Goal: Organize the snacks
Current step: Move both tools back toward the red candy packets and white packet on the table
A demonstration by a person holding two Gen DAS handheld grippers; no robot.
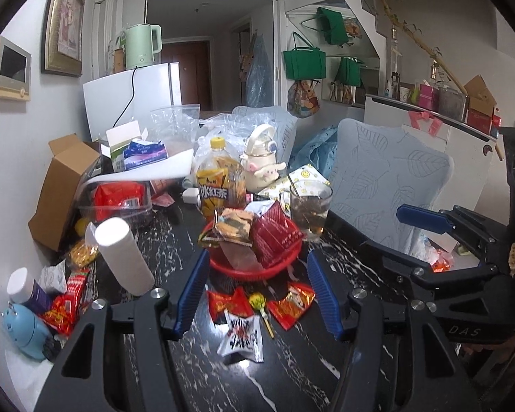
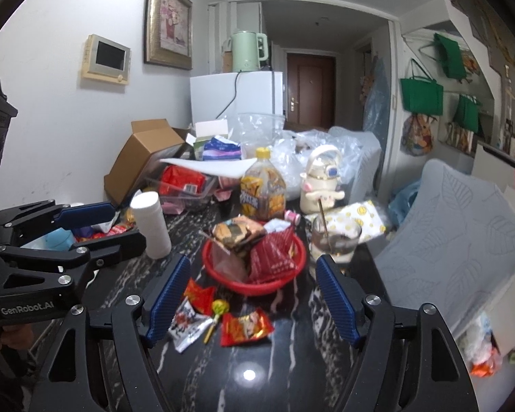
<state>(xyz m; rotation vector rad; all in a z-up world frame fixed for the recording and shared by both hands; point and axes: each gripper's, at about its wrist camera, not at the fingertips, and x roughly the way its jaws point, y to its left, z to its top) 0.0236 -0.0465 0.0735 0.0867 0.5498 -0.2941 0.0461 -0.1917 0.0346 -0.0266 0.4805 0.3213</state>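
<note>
A red basket is seen near the middle of the dark marbled table, and it is heaped with snack packets: a brown-and-cream biscuit pack is laid on top at the left, red foil sachets are piled at the right, and a translucent pinkish wrapper is draped over the front rim; the contents stand higher than the rim. Loose snacks are scattered on the table just in front of the basket: a red packet, a yellow lollipop with its stick pointed toward the camera, a second red packet, and a white packet with black and red print; the wrappers are crinkled and glossy. The left gripper is held low over these loose snacks with its blue fingers spread wide apart and nothing between them; the right gripper is likewise held with its fingers wide apart and nothing gripped, the loose packets being framed between them. Behind the basket a yellow-capped iced tea bottle is stood upright, and just right of the basket a glass mug with dark liquid is placed. To the left a clear plastic box holding red packets is seen, with a white cylinder tilted before it.
</note>
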